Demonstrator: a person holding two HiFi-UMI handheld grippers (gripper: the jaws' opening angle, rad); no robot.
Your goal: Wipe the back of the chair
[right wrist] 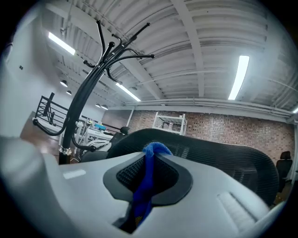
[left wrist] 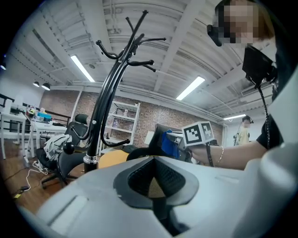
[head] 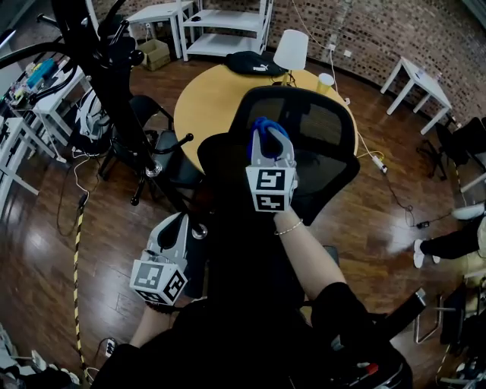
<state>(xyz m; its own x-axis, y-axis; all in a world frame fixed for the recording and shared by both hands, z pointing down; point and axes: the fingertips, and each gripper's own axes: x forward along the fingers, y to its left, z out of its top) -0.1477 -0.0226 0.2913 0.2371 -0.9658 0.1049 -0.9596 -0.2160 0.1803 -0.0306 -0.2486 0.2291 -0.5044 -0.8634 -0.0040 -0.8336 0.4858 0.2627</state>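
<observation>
A black mesh-backed office chair (head: 319, 129) stands in front of me, its curved backrest (right wrist: 219, 160) filling the right gripper view. My right gripper (head: 267, 133) is shut on a blue cloth (right wrist: 149, 153), held up at the top of the backrest's rear face. The cloth (head: 266, 128) pokes out past the jaw tips, and the left gripper view shows the cloth (left wrist: 168, 144) too. My left gripper (head: 176, 228) hangs lower at the left, away from the chair, its jaws shut with nothing between them (left wrist: 156, 186).
A black coat stand (head: 114, 68) rises at the left, close to the left gripper. A round yellow table (head: 209, 102) with a white lamp (head: 291, 49) sits behind the chair. Desks, white shelving (head: 228, 23) and another black chair (head: 148, 114) stand around.
</observation>
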